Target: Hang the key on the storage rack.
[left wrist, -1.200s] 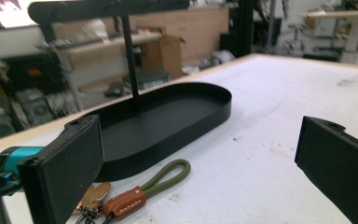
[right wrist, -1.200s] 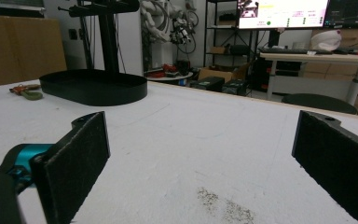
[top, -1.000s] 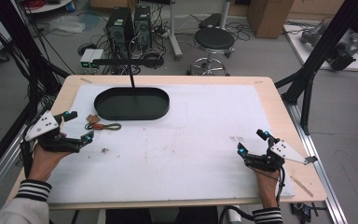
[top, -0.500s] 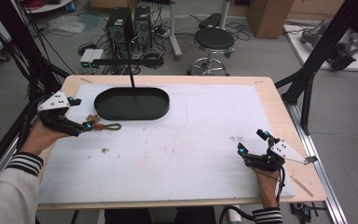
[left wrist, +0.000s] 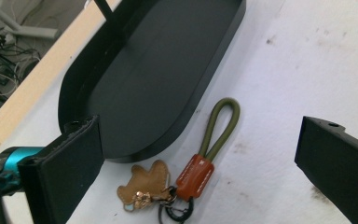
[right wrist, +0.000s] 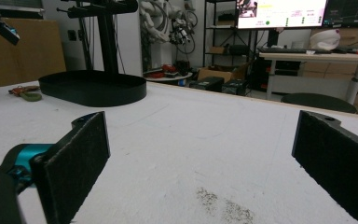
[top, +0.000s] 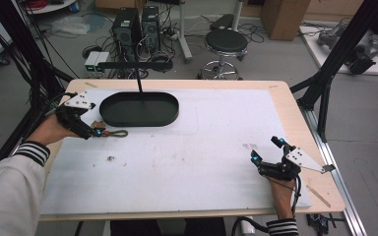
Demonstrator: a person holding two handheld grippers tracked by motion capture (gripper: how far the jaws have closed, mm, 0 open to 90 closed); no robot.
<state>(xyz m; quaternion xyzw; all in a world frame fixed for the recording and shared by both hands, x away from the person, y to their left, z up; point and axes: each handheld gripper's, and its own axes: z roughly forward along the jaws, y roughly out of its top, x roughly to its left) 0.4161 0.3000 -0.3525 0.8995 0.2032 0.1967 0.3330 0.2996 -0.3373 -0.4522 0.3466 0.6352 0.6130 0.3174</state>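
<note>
A keychain (left wrist: 200, 163) lies on the white table cover beside the near rim of a black oval tray (left wrist: 158, 70). It has an olive cord loop (left wrist: 221, 123), an orange leather tab and a tan bear-shaped charm (left wrist: 144, 184). My left gripper (left wrist: 203, 135) hangs just above it, open, with one jaw on each side and nothing held. From above, the left gripper (top: 94, 129) sits at the keychain (top: 115, 132), left of the tray (top: 173, 114). My right gripper (top: 266, 150) rests open and empty near the table's front right; its jaws (right wrist: 200, 135) frame bare table.
A thin black post (top: 139, 81) with a crossbar rises from the tray's far side. The white cover (top: 202, 147) has scuffs and small dirt marks. The wooden table edge (top: 320, 162) runs close to the right hand. Computers, cables and a stool stand beyond the table.
My left gripper has moved forward and right from the table's left side to hover over the keychain by the tray. The right gripper has stayed put.
</note>
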